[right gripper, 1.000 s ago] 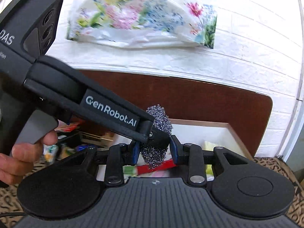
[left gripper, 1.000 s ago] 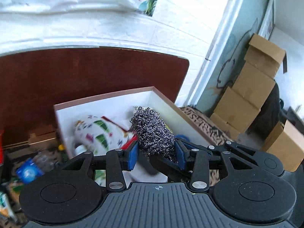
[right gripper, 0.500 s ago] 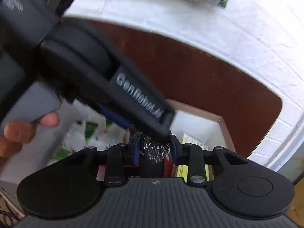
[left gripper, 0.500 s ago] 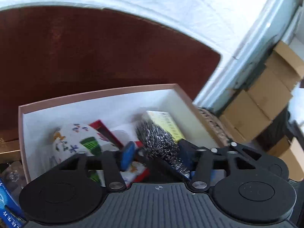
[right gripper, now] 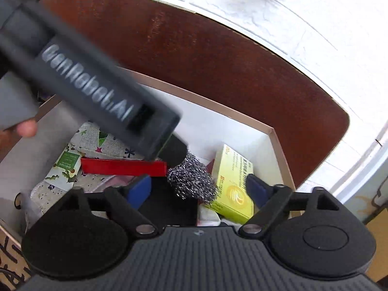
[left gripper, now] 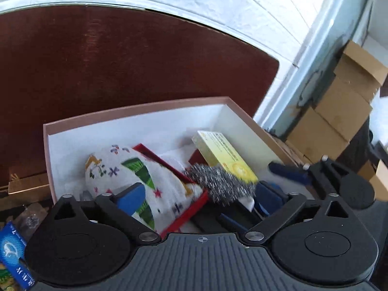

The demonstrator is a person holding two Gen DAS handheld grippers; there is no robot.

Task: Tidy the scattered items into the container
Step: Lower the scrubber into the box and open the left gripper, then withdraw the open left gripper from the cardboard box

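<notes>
Both grippers are over the box (left gripper: 135, 111) now, and both sets of jaws are opening. The left gripper (left gripper: 201, 194) has its blue pads spread wide, one at nine o'clock of the scourer (left gripper: 218, 184), the other at three o'clock, and neither pad touches the steel wool. It has let go. The right gripper (right gripper: 198, 189) tells the same story from its own camera: pads flung apart, the scourer (right gripper: 191, 180) loose in the gap between them, nothing pinched.

So where is the scourer? Inside the box (right gripper: 274, 140), in among the contents, its outline a little blurred in the left view. At its twelve to one o'clock, leaning tilted just beside it, lies the yellow carton (left gripper: 225, 157); in the right view that carton (right gripper: 232, 184) sits at the scourer's three o'clock. At nine o'clock runs the red tray (left gripper: 184, 215), and on it the printed cloth bundle (left gripper: 126, 169) with its green and orange patches. Whether the scourer rests on the tray's edge or only overlaps it, I cannot tell.

From the right camera the left gripper's body (right gripper: 84, 89) cuts across from ten o'clock, lettering smeared by motion, its black tip just above the scourer. A fingertip of the person's hand (right gripper: 26, 128) shows at the far nine o'clock edge.

Behind the box stands a brown board (left gripper: 121, 60) against a white brick wall (left gripper: 254, 12). Cardboard boxes (left gripper: 339, 111) are stacked off at three o'clock.
</notes>
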